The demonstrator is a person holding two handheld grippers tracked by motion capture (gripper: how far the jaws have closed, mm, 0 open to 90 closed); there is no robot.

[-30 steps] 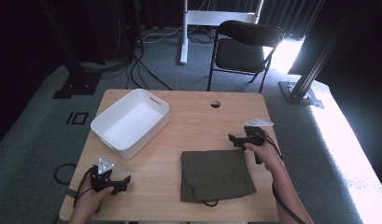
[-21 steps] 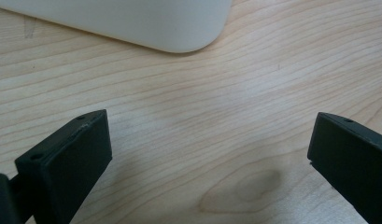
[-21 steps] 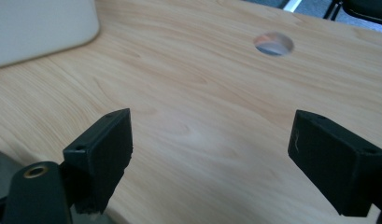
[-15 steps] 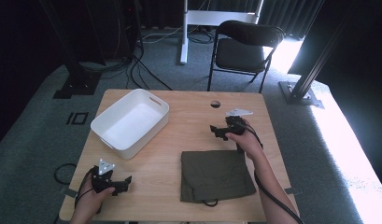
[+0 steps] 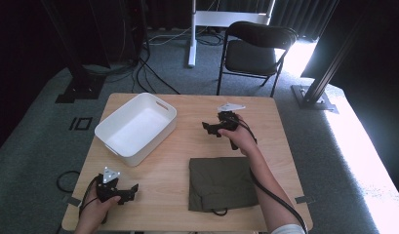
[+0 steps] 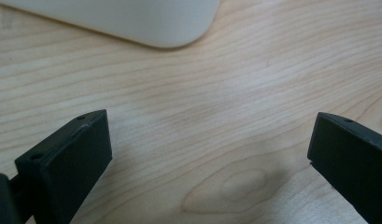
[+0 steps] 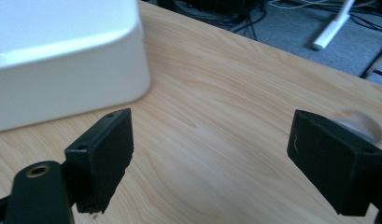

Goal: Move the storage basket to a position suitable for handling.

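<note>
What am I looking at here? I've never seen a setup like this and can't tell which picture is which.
A person sits at a wooden table, holding a hand-held tool in each hand. The left gripper rests near the table's front left corner; the right gripper hovers mid-table, aimed toward the white bin. The high view comes from a camera overhead. The other two pictures come from cameras riding on each tool, looking along its two black fingers. Both tools are open with nothing between their fingers. On the table lie the bin and a folded olive-green cloth. A black folding chair stands beyond the table.
</note>
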